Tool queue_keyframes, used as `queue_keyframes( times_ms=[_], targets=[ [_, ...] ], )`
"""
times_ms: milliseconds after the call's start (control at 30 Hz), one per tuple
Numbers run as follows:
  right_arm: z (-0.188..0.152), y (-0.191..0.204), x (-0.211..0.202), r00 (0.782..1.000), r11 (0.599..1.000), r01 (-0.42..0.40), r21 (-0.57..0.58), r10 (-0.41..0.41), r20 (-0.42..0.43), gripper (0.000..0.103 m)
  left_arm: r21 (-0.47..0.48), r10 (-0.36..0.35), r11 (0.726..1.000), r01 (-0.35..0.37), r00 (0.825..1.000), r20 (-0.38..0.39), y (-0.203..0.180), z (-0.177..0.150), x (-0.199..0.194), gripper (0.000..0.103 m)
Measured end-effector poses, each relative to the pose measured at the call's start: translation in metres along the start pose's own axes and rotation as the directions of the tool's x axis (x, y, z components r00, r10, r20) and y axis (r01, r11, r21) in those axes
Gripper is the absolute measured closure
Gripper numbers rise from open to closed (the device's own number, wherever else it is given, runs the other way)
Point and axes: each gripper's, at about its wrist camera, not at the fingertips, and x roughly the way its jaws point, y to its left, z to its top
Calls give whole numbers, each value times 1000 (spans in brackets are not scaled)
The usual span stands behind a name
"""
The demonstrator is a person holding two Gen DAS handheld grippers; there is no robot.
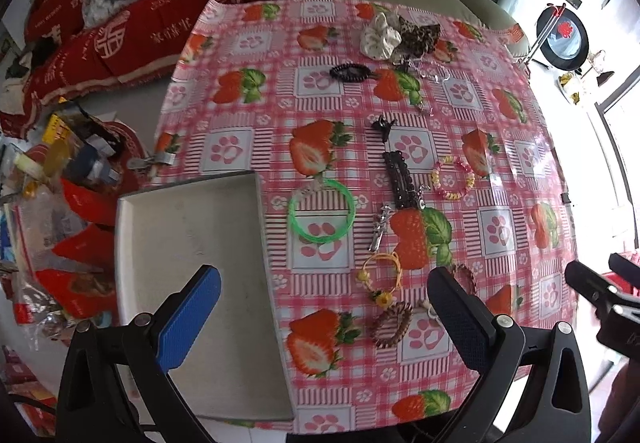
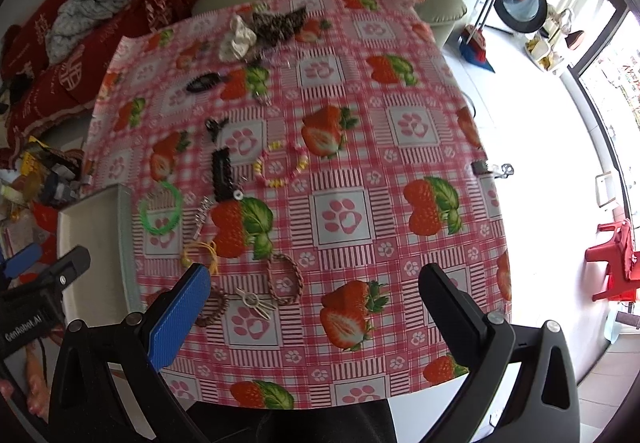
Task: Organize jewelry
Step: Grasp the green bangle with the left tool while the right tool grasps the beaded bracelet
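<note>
On the strawberry-print table (image 1: pixel 400 23), the jewelry lies scattered just right of the grey tray (image 1: pixel 188 227): green bangle (image 1: pixel 322 211), beaded bracelet (image 1: pixel 453 177), black hair clip (image 1: pixel 401 179), woven bracelets (image 1: pixel 392 323) nearest. All light, small, likely slippery on the glossy cloth; pinch each across its rim. Left gripper (image 1: pixel 324 319) hangs wide open, empty; right gripper (image 2: pixel 316 307) likewise, over the near bracelets.

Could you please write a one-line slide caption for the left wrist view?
Open left gripper above an empty white tray, with bracelets and hair clips spread over the strawberry tablecloth.
</note>
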Motion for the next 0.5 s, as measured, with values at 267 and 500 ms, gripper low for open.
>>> queue_keyframes(
  times_ms=[267, 500],
  targets=[
    [24, -11, 57, 997, 1000, -15, 7, 16, -78, 0, -4, -13, 1000, 13, 1000, -18, -18, 25, 53, 4],
    [49, -14, 106, 993, 999, -37, 17, 39, -114, 0, -15, -2, 1000, 1, 998, -67, -31, 44, 104, 22]
  ],
)
